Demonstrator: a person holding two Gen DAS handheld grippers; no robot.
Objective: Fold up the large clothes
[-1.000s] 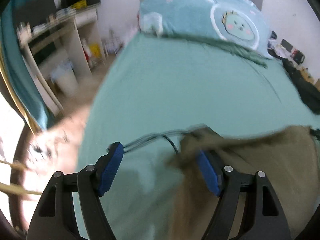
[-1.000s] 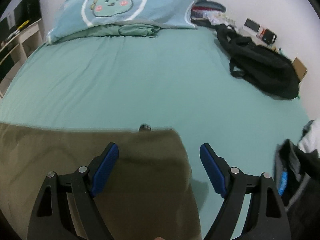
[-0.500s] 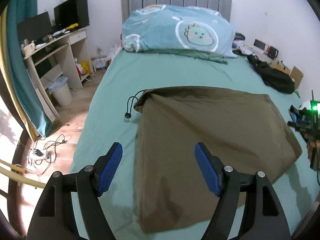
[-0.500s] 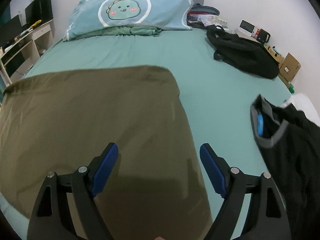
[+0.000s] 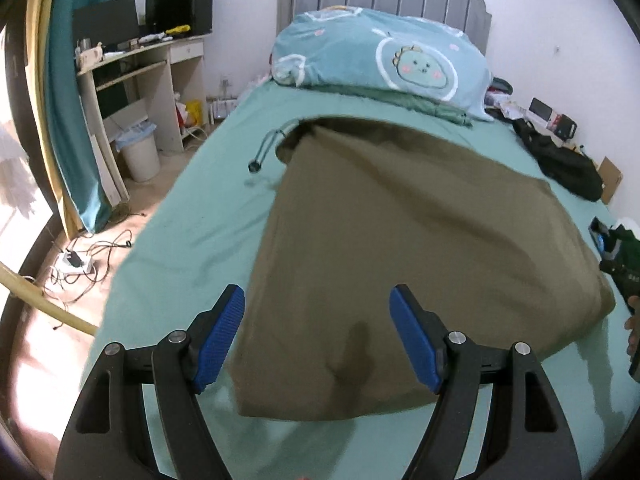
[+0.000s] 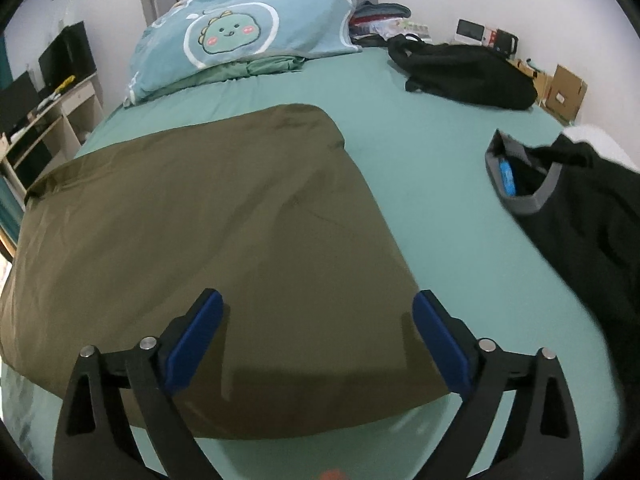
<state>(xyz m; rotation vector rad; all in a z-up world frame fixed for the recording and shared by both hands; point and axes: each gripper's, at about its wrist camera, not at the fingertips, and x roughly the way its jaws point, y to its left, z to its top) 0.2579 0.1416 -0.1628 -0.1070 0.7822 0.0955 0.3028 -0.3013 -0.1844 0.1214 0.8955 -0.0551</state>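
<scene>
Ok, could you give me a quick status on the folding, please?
Left gripper open, empty; right gripper just opened wider, empty. Olive garment lying folded on bed. Black backpack clear of it.

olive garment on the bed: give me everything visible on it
The olive garment looks like thin, smooth woven fabric, folded into a rough rectangle and lying flat on the green bedsheet with light creases. A dark drawcord with a toggle trails from its far left corner. Both grippers hover open above its near edge; nothing else touches it.

On the bed [image 5: 192, 216] my garment [image 5: 400, 240] lies before the pillow [image 5: 384, 64]; the backpack [image 6: 464, 72] sits right of the garment, a cord [image 5: 268, 148] left.
</scene>
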